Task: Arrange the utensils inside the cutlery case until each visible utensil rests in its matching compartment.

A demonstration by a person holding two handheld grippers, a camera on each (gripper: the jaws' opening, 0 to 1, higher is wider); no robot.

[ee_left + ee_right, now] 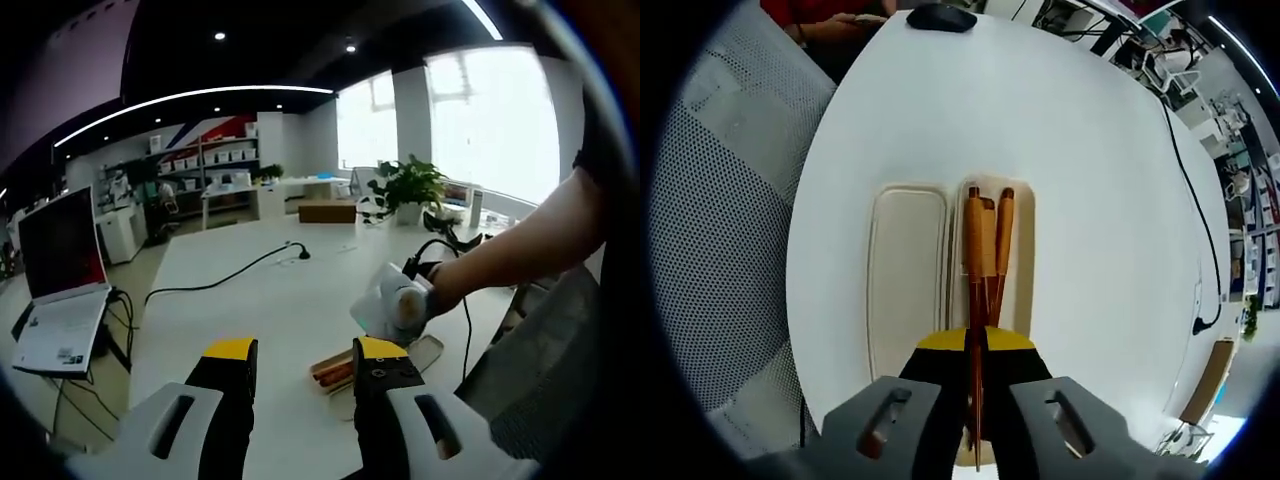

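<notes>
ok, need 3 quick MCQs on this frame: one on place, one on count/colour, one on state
1. Where does the lid lie relative to the case in the right gripper view?
A. to its left, beside it
B. stacked on top
C. on the chair

2. How many brown handles show in the case?
A. one
B. three
C. six

3. What state is the right gripper in?
A. wide open over bare table
B. shut on a utensil
C. shut on the lid

Answers:
1 A: the pale lid lies flat on the white table, side by side with the case.
2 B: three handle ends sit side by side at the case's far end.
3 B: the yellow-tipped jaws are closed together with a thin brown utensil pinched between them.
</notes>
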